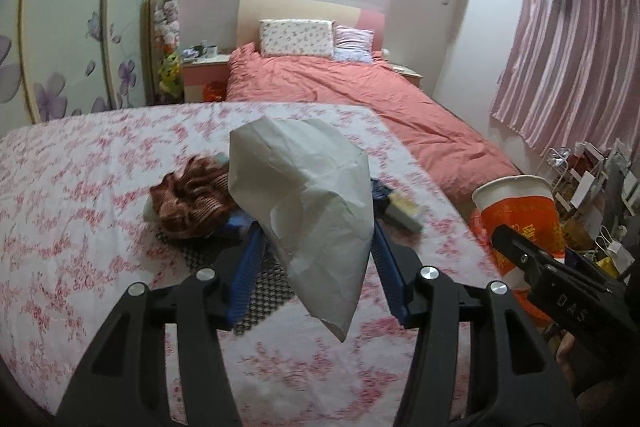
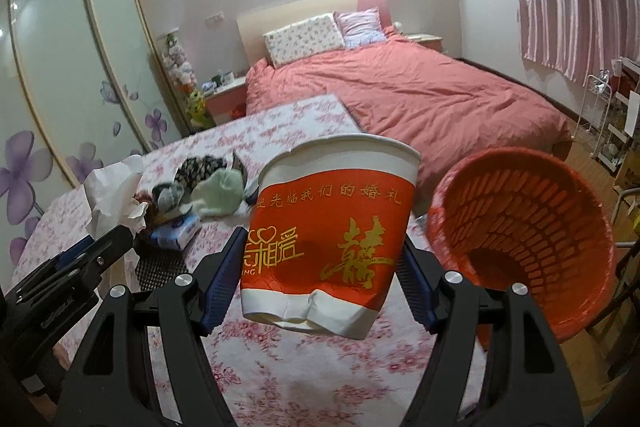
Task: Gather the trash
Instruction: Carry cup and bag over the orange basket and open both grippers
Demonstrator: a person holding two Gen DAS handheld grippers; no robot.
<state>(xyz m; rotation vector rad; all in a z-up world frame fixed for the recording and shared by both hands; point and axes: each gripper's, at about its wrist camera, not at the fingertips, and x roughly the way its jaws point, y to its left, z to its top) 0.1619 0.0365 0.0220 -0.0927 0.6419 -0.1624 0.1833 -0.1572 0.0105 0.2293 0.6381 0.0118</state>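
Note:
My left gripper (image 1: 316, 231) is shut on a crumpled white sheet of paper (image 1: 304, 179), lifted above the floral tablecloth (image 1: 80, 187); the same paper (image 2: 112, 195) shows at the left of the right wrist view. A red and white paper cup (image 2: 332, 227) with gold characters sits upright between the blue pads of my right gripper (image 2: 322, 243), which is shut on it; its bottom edge is dented. That cup (image 1: 520, 215) also appears at the right of the left wrist view. An orange mesh waste basket (image 2: 520, 227) lies tilted just right of the cup, its mouth facing me.
On the table lie a brown ruffled cloth (image 1: 192, 203), a black mesh mat (image 1: 264, 283), a blue tissue pack (image 2: 176, 231) and a pale green cloth (image 2: 220, 195). Behind stands a bed with a pink cover (image 1: 360, 95). A wire rack (image 2: 616, 115) stands at the right.

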